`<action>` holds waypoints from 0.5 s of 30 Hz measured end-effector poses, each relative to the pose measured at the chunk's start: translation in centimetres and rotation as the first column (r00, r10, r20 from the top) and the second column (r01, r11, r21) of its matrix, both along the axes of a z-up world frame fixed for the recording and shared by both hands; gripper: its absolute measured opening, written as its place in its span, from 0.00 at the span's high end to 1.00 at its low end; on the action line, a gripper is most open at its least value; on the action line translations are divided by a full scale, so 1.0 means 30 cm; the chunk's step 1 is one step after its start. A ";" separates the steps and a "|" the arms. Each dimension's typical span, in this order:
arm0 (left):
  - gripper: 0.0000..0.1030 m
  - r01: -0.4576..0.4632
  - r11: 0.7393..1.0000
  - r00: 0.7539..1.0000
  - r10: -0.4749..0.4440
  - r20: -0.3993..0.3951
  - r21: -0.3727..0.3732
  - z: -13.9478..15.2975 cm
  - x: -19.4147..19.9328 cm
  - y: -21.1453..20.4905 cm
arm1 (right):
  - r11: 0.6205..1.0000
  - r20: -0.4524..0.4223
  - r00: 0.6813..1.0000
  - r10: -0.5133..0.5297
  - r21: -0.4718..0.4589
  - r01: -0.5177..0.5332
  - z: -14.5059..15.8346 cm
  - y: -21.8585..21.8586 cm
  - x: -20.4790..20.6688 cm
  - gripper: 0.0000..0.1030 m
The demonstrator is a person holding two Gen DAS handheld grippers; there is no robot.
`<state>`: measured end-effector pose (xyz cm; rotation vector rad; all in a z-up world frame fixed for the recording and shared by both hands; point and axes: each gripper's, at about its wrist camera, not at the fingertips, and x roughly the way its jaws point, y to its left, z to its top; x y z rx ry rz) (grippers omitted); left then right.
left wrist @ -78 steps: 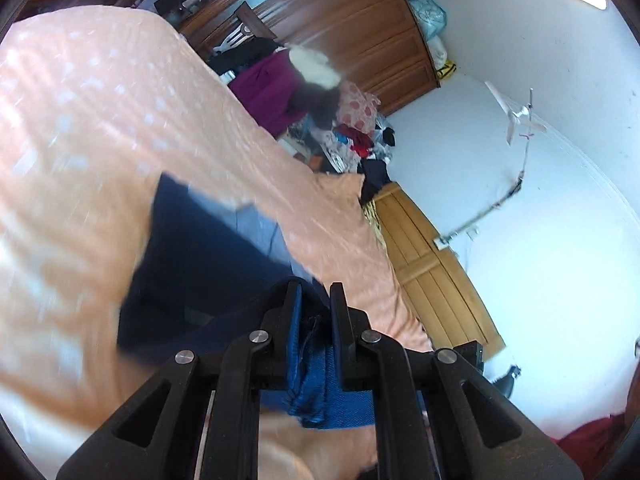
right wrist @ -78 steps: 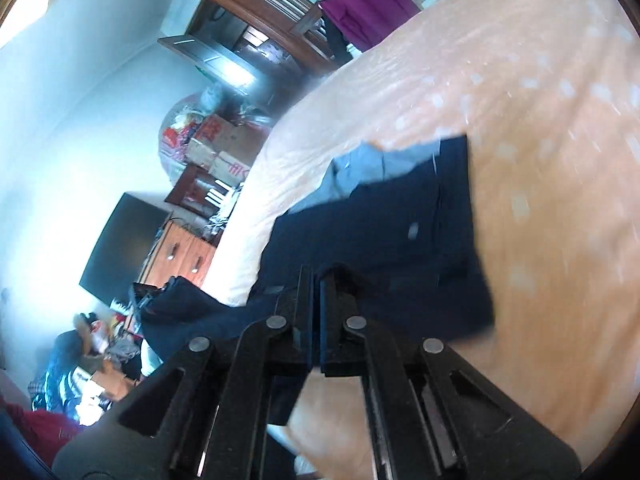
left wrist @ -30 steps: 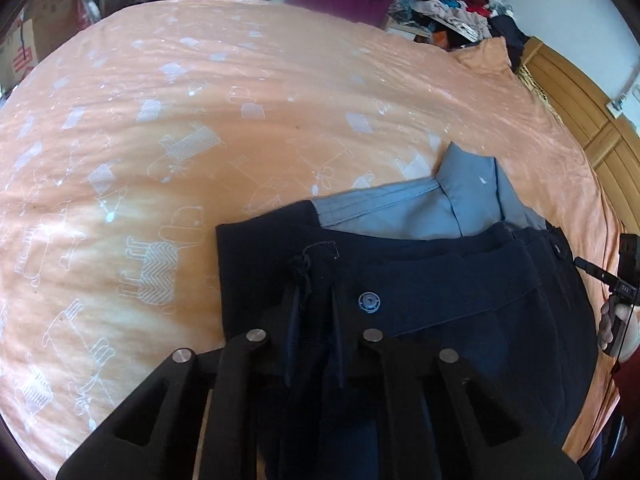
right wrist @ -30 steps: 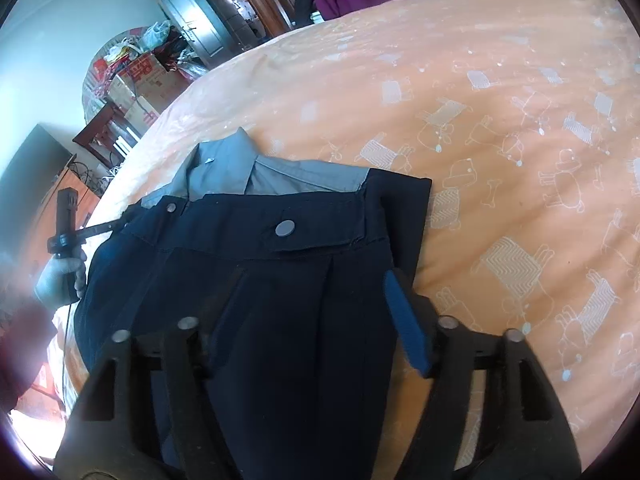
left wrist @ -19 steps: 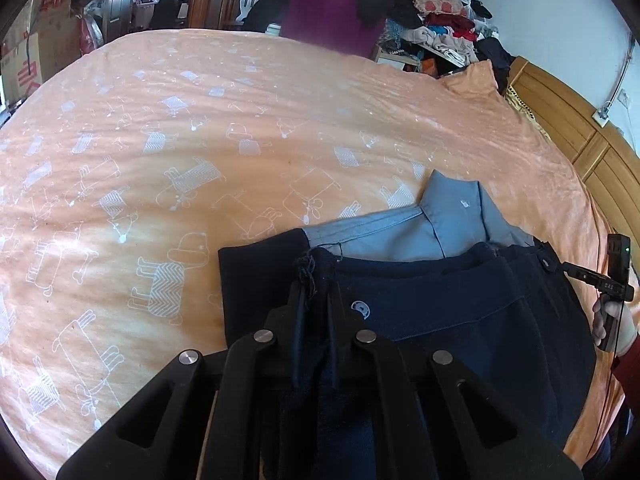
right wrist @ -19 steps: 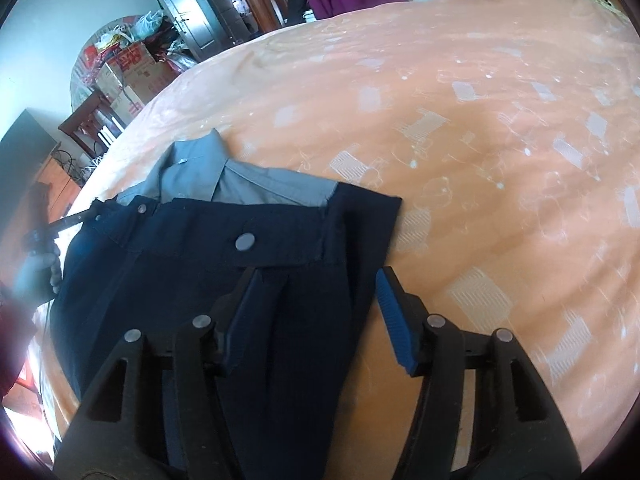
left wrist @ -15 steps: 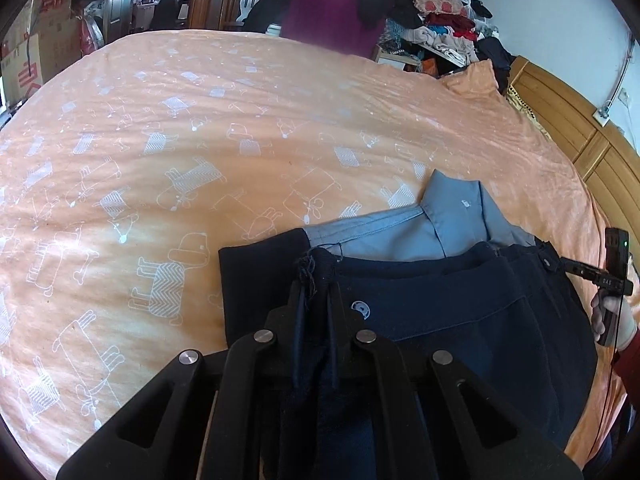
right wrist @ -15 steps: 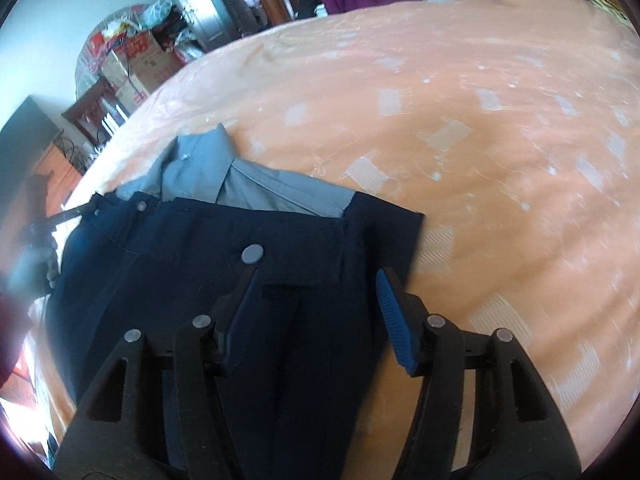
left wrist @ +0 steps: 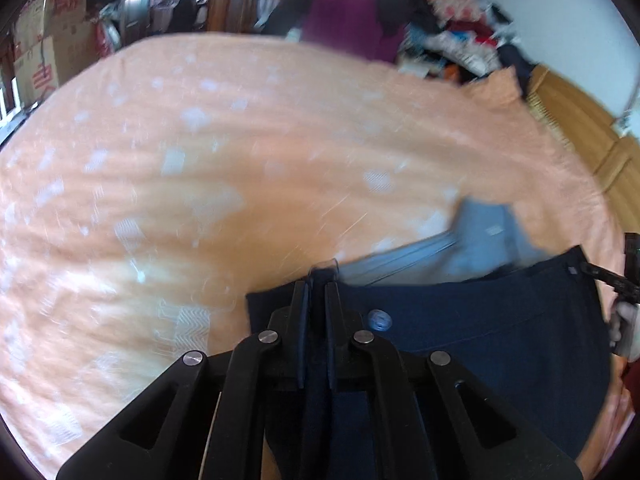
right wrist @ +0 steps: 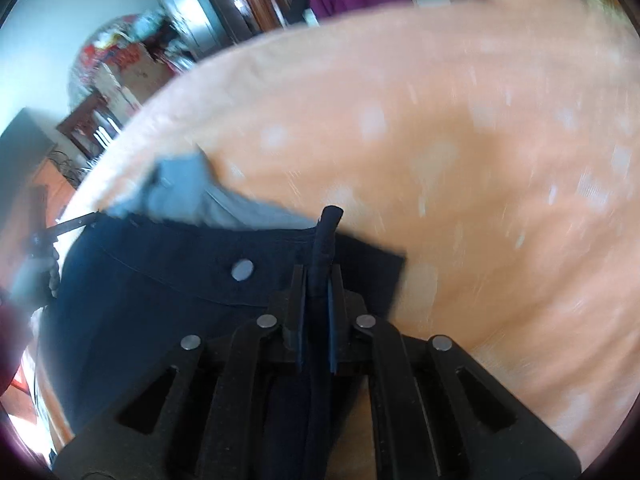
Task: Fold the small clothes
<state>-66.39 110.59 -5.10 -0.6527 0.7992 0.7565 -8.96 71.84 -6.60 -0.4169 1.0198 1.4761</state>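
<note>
Shorts lie on the bed (near edge).

An orange bedspread with pale printed figures covers the bed. Past its far edge hangs a purple garment, beside a heap of clothes; cardboard boxes stand left.

Your dark navy shorts lie flat on the orange bedspread, grey lining showing, both front edges pinched up.
</note>
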 end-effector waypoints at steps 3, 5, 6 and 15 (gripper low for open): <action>0.93 0.019 1.000 0.998 -0.020 -0.054 -0.022 -0.081 0.041 0.007 | 1.000 -0.077 0.997 -0.015 -0.001 0.015 -0.055 -0.012 0.027 0.92; 0.93 0.025 1.000 0.997 -0.025 -0.067 -0.014 -0.073 0.051 0.014 | 1.000 -0.084 0.996 -0.004 -0.013 0.003 -0.048 -0.013 0.031 0.91; 0.93 0.031 0.999 0.997 -0.032 -0.073 -0.014 -0.072 0.052 0.014 | 1.000 -0.086 0.996 -0.004 -0.016 0.003 -0.046 -0.015 0.034 0.91; 0.86 0.038 0.993 0.996 -0.029 -0.084 0.110 0.141 0.012 -0.129 | 0.997 0.117 0.991 -0.070 0.046 0.065 0.156 -0.125 -0.046 0.61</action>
